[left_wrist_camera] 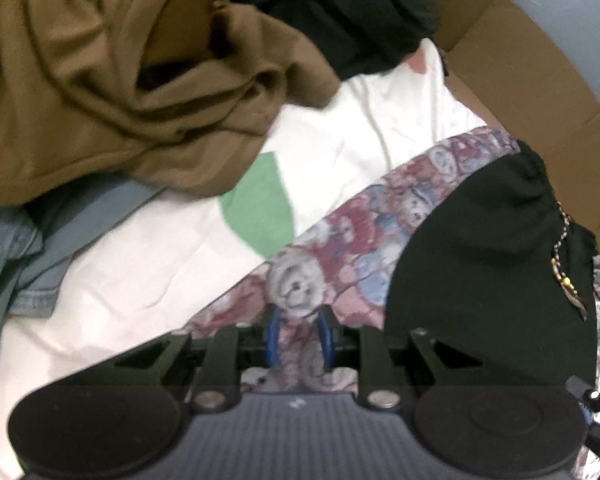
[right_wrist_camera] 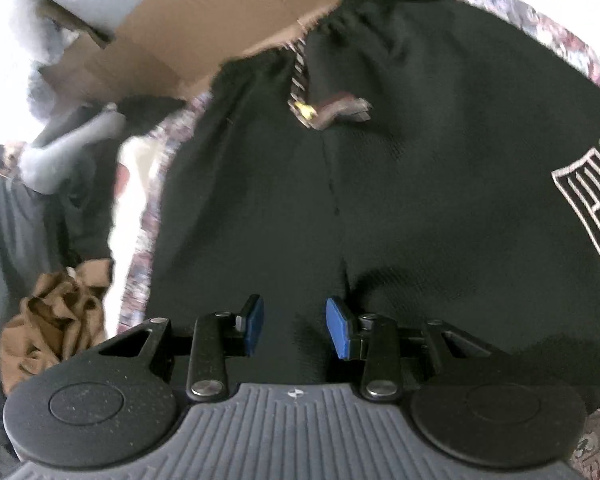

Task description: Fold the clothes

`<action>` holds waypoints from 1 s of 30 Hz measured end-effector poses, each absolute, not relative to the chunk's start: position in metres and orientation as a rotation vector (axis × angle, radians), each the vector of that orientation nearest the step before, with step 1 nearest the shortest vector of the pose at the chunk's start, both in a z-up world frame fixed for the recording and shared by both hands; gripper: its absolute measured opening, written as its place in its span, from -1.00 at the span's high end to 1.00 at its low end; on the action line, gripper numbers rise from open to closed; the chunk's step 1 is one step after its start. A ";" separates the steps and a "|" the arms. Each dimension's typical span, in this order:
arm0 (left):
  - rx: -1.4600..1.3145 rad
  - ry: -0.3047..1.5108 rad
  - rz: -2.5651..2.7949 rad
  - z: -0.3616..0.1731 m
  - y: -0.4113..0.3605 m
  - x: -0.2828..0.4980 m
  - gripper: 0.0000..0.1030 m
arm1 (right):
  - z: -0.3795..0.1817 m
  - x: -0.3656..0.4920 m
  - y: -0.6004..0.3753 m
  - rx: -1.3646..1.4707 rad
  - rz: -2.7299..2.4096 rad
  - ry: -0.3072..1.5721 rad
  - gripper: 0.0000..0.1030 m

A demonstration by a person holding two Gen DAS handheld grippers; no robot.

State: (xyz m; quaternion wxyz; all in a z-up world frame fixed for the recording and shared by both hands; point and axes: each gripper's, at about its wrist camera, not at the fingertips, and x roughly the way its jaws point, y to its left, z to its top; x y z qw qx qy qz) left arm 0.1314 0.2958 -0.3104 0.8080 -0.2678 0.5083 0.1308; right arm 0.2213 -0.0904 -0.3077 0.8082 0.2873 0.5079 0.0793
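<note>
1. Black shorts [right_wrist_camera: 380, 208] lie on floral fabric [left_wrist_camera: 340, 248], near right in left cam.
2. Left gripper [left_wrist_camera: 300, 336] clamped on floral fabric.
3. Right gripper [right_wrist_camera: 296, 326] jaws apart over shorts; only right cam shows the white logo [right_wrist_camera: 592, 216].
4. Left cam only: white cloth [left_wrist_camera: 148, 272], w/ brown garment [left_wrist_camera: 120, 92] far left.

A home, by the look of it — loose laundry lies heaped about: a brown garment [left_wrist_camera: 100, 80], a denim piece [left_wrist_camera: 16, 256], a white sheet [left_wrist_camera: 140, 272] and a floral cloth [left_wrist_camera: 340, 240]. Opened cardboard boxes [left_wrist_camera: 532, 92] stand just behind the pile — household clutter.
</note>
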 end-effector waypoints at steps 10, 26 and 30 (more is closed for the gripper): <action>-0.577 1.039 0.278 -0.285 0.298 0.136 0.57 | -0.311 0.212 -0.099 0.581 0.229 1.142 0.27; -0.462 0.988 0.210 -0.240 0.249 0.193 0.43 | -0.223 0.228 -0.195 0.364 0.168 1.094 0.12; -0.429 0.980 0.186 -0.228 0.229 0.206 0.36 | -0.216 0.225 -0.216 0.363 0.152 1.080 0.12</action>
